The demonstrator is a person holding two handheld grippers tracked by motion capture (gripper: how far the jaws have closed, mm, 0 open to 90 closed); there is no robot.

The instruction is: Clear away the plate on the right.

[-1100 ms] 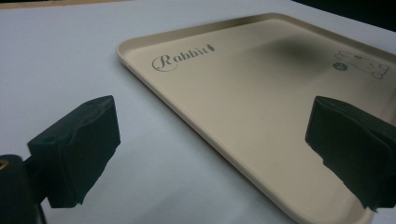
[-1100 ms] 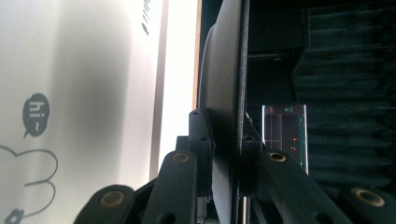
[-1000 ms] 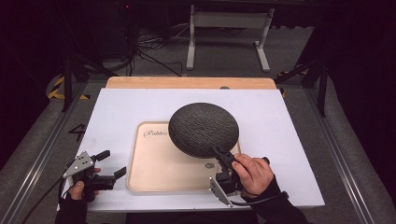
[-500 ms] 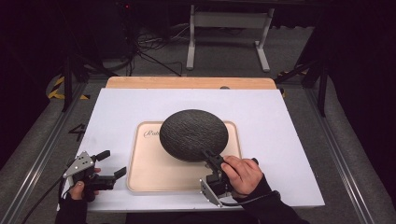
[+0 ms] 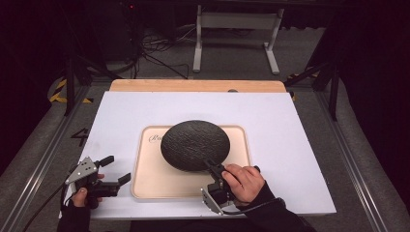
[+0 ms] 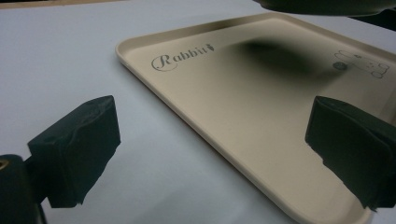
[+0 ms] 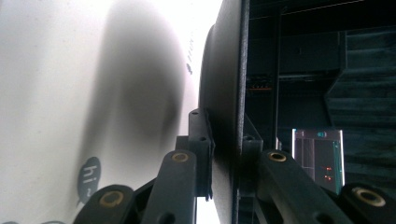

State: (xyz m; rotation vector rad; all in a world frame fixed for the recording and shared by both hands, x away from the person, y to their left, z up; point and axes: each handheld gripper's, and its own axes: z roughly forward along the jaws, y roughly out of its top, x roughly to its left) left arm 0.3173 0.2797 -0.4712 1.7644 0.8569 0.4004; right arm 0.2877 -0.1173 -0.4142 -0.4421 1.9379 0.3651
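A dark, round, textured plate [image 5: 196, 145] hangs just over the beige tray [image 5: 145, 179] and casts a shadow on it. My right gripper [image 5: 212, 166] is shut on the plate's near rim, a hand wrapped around it. In the right gripper view the rim [image 7: 224, 93] runs edge-on between the two jaws of the right gripper [image 7: 226, 154], with the tray [image 7: 56, 93] beside it. My left gripper [image 5: 116, 169] rests open at the tray's left side. In its own view the left gripper [image 6: 210, 154] frames the tray's corner [image 6: 233, 116], and the plate's edge [image 6: 322, 5] shows at the top.
The tray lies on a white tabletop [image 5: 290, 125] with a wooden strip [image 5: 193, 85] along the far edge. A metal stand [image 5: 237, 29] and cables sit on the floor beyond. "Rabbit" lettering [image 6: 180, 56] marks the tray's far left corner.
The right gripper has carried the plate to the left and lower, nearer the tray's middle. The left gripper has stayed where it was.
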